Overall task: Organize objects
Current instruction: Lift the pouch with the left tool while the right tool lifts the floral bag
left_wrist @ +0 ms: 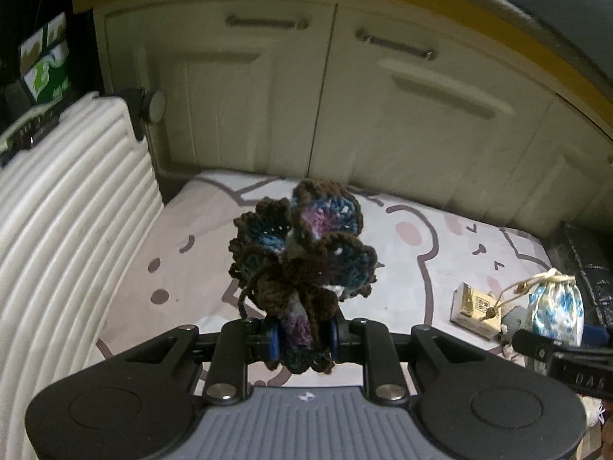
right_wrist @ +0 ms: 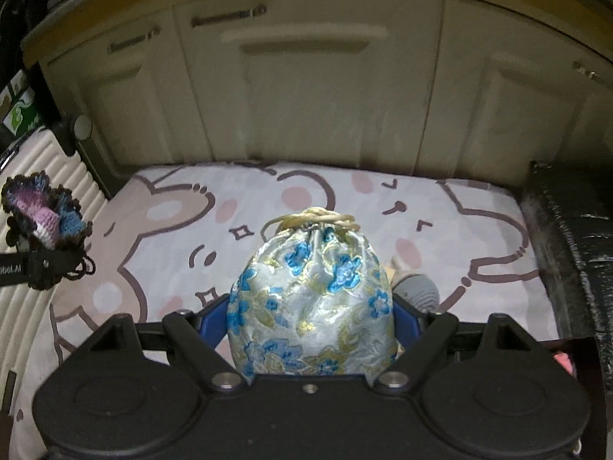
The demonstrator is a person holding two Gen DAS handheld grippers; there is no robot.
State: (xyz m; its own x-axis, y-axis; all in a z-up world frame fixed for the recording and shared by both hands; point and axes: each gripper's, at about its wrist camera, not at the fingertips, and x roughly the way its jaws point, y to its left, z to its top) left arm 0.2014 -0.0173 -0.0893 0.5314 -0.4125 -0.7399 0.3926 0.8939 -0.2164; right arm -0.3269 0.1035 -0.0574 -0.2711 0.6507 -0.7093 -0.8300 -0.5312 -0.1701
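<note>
Crochet fills the left wrist view: a ruffled crocheted yarn piece in brown, blue and purple stands up out of the left gripper, whose blue pads are drawn nearly together and clamped on its lower folds. The piece rises along the line of the fingers, clear of the bear-print bedsheet below it.

The right gripper holds a pale satin drawstring pouch embroidered with blue flowers; its jaws stand wide, pressed on either flank of the pouch, whose cord-tied neck points away from the camera. The pouch also appears lifted off the sheet.

Both task things are thus in hand, side by side and well apart, the crochet to the left of the pouch. A small gold-printed box and a grey knitted item lie on the sheet near the right gripper, so that hand is the nearer one to them. A white ribbed suitcase stands just beside the left gripper. Which of these places is meant to receive the held things cannot be told.
</note>
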